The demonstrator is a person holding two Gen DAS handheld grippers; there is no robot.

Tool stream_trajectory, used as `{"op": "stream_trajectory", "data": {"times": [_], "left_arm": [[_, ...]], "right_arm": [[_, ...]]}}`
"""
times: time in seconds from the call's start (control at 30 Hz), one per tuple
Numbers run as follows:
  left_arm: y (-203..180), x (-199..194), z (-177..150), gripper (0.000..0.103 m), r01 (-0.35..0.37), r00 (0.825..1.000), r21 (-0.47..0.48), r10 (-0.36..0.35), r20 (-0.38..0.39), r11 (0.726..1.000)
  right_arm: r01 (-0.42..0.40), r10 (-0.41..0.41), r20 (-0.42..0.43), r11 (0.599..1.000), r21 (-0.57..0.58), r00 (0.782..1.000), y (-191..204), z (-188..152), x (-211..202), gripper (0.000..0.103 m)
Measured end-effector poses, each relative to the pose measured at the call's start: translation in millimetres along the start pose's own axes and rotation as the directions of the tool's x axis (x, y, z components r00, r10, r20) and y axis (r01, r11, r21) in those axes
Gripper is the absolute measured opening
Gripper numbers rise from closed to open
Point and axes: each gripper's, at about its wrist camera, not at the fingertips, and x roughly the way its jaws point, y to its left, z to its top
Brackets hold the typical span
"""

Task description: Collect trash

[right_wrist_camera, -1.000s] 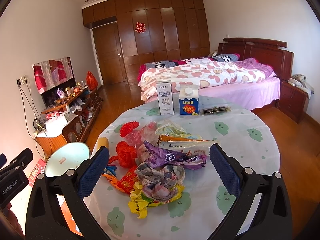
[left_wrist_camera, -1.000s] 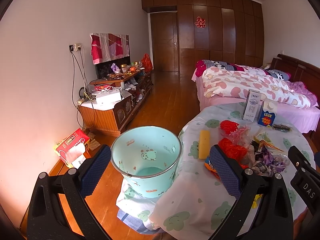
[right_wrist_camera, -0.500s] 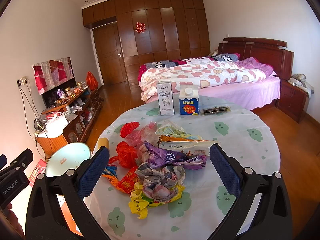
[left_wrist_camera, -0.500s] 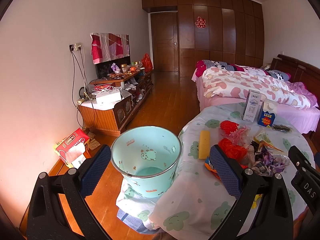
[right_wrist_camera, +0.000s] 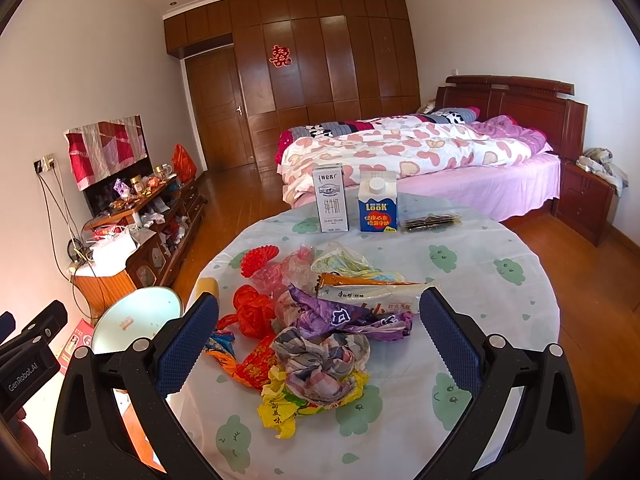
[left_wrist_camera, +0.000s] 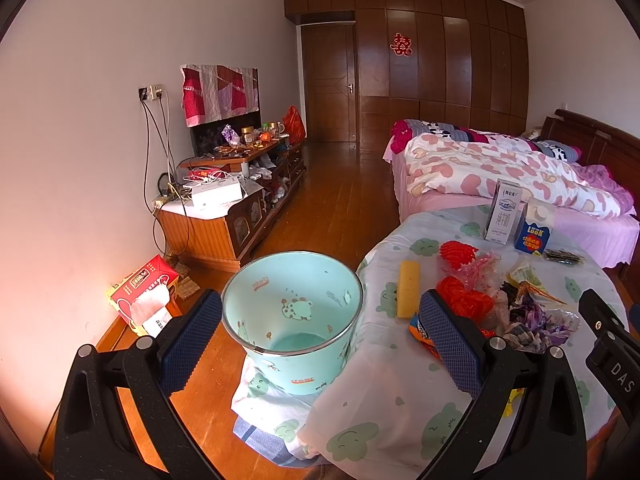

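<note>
A pile of crumpled wrappers (right_wrist_camera: 320,332) lies on the round table (right_wrist_camera: 500,320), red, purple, yellow and plaid; it also shows in the left wrist view (left_wrist_camera: 500,304). A light blue trash bin (left_wrist_camera: 292,320) stands beside the table's left edge, its inside bare; its rim shows in the right wrist view (right_wrist_camera: 136,316). My left gripper (left_wrist_camera: 320,340) is open and empty, with the bin between its fingers in view. My right gripper (right_wrist_camera: 320,340) is open and empty, just short of the wrapper pile.
A white milk carton (right_wrist_camera: 330,198), a blue LOOK carton (right_wrist_camera: 378,202) and a dark packet (right_wrist_camera: 430,222) stand at the table's far side. A yellow sponge (left_wrist_camera: 408,288) lies near the left edge. A bed (right_wrist_camera: 420,156), a cluttered TV cabinet (left_wrist_camera: 236,200) and a tissue box (left_wrist_camera: 144,300) surround the table.
</note>
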Motion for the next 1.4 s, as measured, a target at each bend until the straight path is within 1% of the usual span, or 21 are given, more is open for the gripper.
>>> {"op": "stream_trajectory", "data": {"times": [1.4], "left_arm": [[-2.2, 1.5, -1.3, 0.097, 0.002, 1.000, 0.001, -0.002, -0.005, 1.000]], "right_arm": [[0.004, -0.004, -0.002, 1.000, 0.005, 1.000, -2.1, 4.6, -2.5, 0.098]]}}
